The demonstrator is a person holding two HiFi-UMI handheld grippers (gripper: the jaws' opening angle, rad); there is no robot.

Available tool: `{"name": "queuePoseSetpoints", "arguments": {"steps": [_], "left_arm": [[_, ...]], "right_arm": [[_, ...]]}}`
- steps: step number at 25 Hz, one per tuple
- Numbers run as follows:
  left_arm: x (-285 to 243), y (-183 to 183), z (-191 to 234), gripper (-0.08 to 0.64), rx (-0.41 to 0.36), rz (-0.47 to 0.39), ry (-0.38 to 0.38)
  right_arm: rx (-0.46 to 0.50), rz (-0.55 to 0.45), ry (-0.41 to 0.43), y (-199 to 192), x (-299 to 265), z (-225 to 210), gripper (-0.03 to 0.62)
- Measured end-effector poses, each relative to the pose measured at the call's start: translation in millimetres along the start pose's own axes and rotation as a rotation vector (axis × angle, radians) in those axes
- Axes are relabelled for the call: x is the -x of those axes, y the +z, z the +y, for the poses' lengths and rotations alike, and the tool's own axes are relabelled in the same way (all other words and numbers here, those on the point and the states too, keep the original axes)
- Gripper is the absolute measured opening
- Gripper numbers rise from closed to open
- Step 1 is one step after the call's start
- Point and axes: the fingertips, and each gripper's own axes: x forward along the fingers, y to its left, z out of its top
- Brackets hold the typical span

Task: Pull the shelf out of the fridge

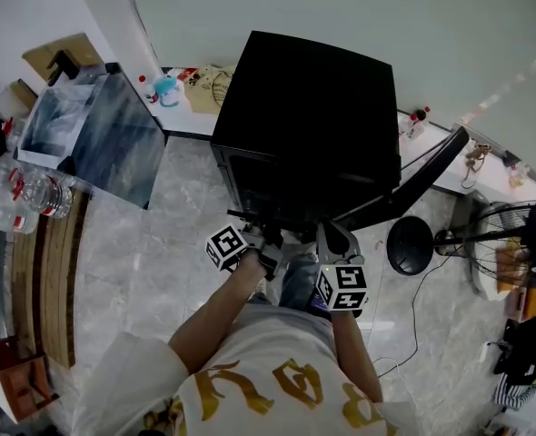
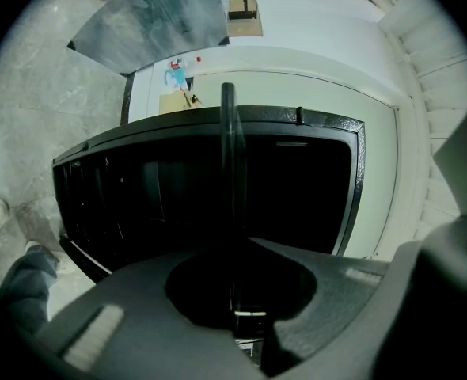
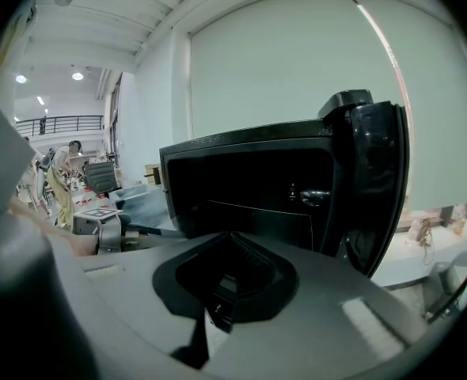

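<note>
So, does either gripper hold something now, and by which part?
The left gripper is shut on the thin dark shelf, at its near edge, in front of the fridge. The right gripper holds nothing; its jaws are together.

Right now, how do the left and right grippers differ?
The left gripper is clamped on the shelf, a thin dark plate seen edge-on. The right gripper has its jaws together on nothing. In the head view the left gripper is at the fridge opening, while the right gripper sits nearer the open door. Both point at the fridge.
</note>
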Motion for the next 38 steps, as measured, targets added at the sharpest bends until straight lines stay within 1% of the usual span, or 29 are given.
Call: {"name": "queuePoseSetpoints", "arguments": {"steps": [23,34,38], "left_arm": [[-0.7,0.1,1.0,0.026,0.019,0.008,-0.001],[-0.7,-0.2,0.7,0.026,0.025,0.007,0.0],[-2.9,4.7,-0.7,0.027,0.02,0.002,-0.005]], "right_arm": [[0.02,0.032,-0.007,-1.4,-4.8,2.8,0.023],[0.018,0.03,-0.013,0.2,-2.9,0.2,0.023],[0.016,0.021,-0.014,3.3,-5.5,-2.0,0.023]]}}
